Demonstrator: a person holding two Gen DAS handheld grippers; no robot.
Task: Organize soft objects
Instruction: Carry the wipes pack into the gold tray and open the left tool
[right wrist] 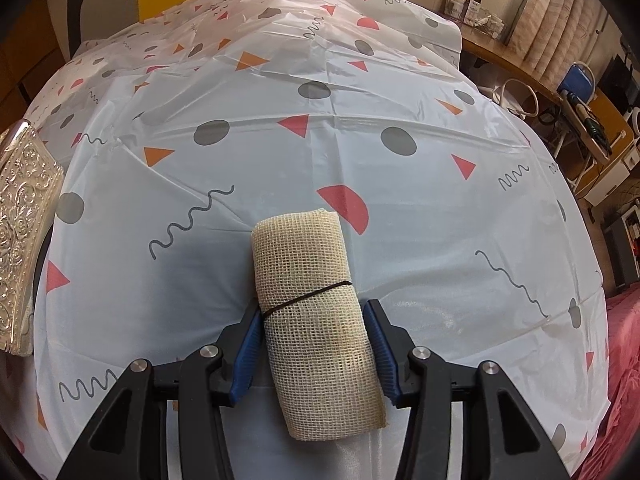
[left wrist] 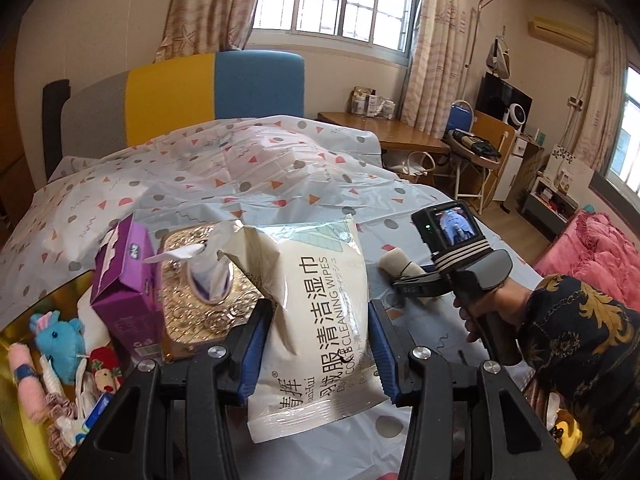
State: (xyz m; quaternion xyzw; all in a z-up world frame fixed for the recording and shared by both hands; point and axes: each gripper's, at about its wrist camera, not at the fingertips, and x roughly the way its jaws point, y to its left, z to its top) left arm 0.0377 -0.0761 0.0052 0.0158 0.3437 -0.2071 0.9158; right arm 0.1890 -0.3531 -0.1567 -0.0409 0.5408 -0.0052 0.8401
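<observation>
My left gripper (left wrist: 320, 344) is shut on a white pack of cleaning wipes (left wrist: 320, 320) and holds it just above the patterned bed cover (left wrist: 280, 184). My right gripper (right wrist: 314, 344) is shut on a beige mesh cloth roll (right wrist: 316, 320) tied with a black band, lying on the cover. The roll also shows in the left wrist view (left wrist: 400, 266), to the right of the wipes, with the right gripper's handle (left wrist: 476, 280) held by a hand.
A gold embossed tissue box (left wrist: 200, 292) and a purple tissue box (left wrist: 128, 280) stand left of the wipes. A gold bin (left wrist: 24, 364) at the far left holds a blue plush and several small soft toys. A pink blanket (left wrist: 592, 252) lies right. The tissue box edge shows in the right wrist view (right wrist: 24, 240).
</observation>
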